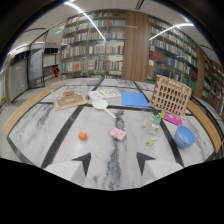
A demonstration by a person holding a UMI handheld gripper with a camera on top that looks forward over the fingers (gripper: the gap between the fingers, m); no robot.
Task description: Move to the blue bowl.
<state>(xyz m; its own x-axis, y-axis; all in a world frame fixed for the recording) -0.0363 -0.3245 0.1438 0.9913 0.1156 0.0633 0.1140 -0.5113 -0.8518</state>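
Beyond open gripper [113, 161]: round blue bowl [184, 136]

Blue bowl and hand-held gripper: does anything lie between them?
Nearly bare marble floor in the gripper view. Only a small yellowish scrap lies between the open hand-held gripper and the blue bowl.

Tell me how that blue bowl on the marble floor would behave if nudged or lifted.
The blue bowl looks like thin plastic, so probably light for its size. Sitting upright on the smooth marble floor, it would likely slide rather than tip. The tongs are open and well short of it.
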